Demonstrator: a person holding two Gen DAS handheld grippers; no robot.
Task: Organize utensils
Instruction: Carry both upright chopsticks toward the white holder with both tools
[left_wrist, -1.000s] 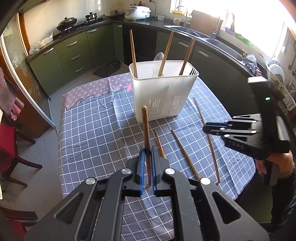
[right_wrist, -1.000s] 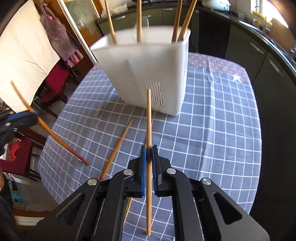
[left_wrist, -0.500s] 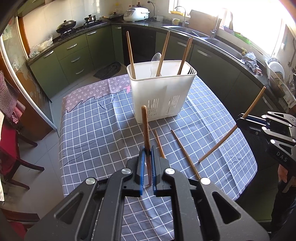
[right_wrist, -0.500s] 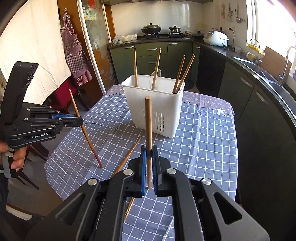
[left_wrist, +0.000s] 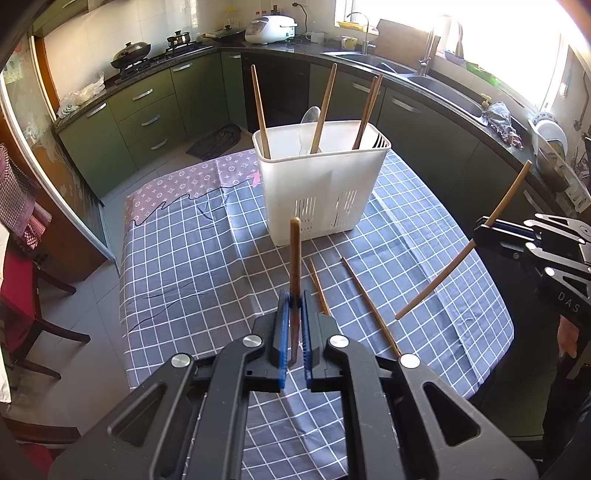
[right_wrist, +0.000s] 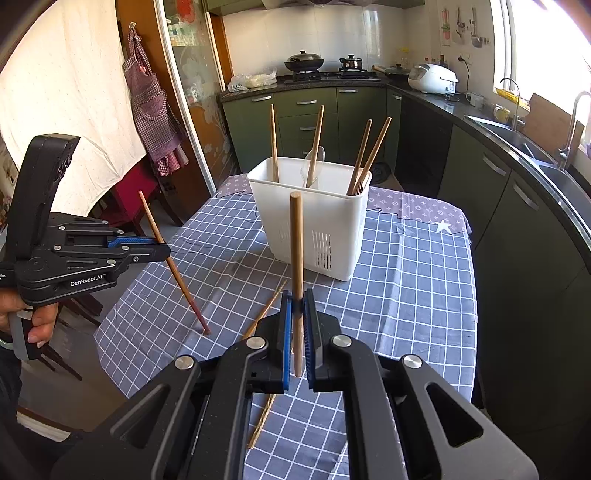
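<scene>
Kitchen with green cabinets (left_wrist: 147, 110); worktop (left_wrist: 192, 251) under a grey checked cloth carries a white utensil basket (left_wrist: 321, 184) near its far end. Four chopsticks stand leaning inside the basket (right_wrist: 314, 210), plus a pale spoon (left_wrist: 308, 118). Left tool (left_wrist: 293, 295) is clenched on a dark brown chopstick (left_wrist: 294, 258), held roughly upright, top end pointing toward the basket. From the right wrist view the left tool (right_wrist: 162, 248) sits well left of the basket, its stick (right_wrist: 173, 266) tilted with the reddish lower tip above the cloth. Right tool (right_wrist: 297, 299) is clamped on a lighter chopstick (right_wrist: 296, 251), also upright, in line with the basket. In the left wrist view the right tool (left_wrist: 480, 230) is off the worktop's right edge, its stick (left_wrist: 461, 254) slanting. Two loose chopsticks (left_wrist: 369, 302) lie flat on the cloth between the tools and the basket, side by side but apart.
</scene>
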